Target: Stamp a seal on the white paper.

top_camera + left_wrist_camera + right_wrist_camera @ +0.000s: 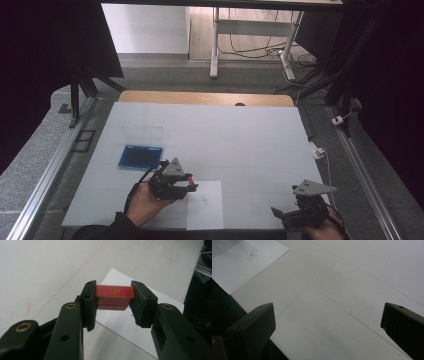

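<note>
Left hand-held gripper (113, 298) is clamped on the red stamp block (113, 297), long axis crosswise btwn the jaws, w/ the paper's printed box (204, 199) just ahead/below; right hand-held gripper (328, 322) idles wide open.

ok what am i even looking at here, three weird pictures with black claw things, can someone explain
There is no robot here: a person at a table holds a hand tool with two black jaws in each hand.

The high view looks down from above the person's side of the table. The left gripper is at lower left, the right gripper at the bottom right.

The other two pictures come from small cameras riding on the tools, looking along their own jaws.

In the left gripper view, the jaws are shut on a small red block with a gold mark on it, held above a white sheet of paper.

In the right gripper view, the jaws stand wide apart with nothing between them.

A white table cover lies on the table, with a blue case, its clear lid open, farther back at left.
</note>
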A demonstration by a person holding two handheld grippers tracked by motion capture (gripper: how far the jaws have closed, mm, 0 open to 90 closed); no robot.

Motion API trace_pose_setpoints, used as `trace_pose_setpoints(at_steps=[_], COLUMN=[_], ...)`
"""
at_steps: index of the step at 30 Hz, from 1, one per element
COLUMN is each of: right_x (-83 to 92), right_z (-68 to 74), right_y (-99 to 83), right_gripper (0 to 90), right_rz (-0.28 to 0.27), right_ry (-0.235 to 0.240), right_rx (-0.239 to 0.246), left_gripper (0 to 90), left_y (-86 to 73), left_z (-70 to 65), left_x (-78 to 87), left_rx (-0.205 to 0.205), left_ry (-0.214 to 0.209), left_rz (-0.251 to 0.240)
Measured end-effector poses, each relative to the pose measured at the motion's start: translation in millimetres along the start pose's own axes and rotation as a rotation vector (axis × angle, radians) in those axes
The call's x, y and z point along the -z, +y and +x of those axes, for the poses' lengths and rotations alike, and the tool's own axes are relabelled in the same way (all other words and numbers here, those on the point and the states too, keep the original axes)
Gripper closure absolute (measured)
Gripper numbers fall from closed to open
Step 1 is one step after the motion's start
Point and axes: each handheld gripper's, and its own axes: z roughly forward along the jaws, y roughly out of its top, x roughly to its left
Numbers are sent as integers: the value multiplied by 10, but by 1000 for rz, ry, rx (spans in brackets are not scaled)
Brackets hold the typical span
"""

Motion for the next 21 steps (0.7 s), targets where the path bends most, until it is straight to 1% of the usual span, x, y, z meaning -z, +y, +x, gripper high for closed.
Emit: trace_pose_setpoints(at_steps=[5,8,10,12,21], right_x=[0,-1,-1,-1,-4], right_z=[1,2,3,4,8], right_y=[1,1,2,2,-1], right_gripper=[0,0,0,0,0], right_rz=[3,4,6,7,6], right_ry=[-1,-1,-2,-2,-2], right_rx=[3,5,7,8,11], left_gripper=[581,581,581,581,581], left_y=[-11,-20,-24,-29,-63], left_z=[41,63,79,94,203], left_x=[41,55,69,80,175], left_rx=[11,25,23,30,68], left_ry=[10,14,20,24,63], left_rz=[-5,-12,-8,-11,-22])
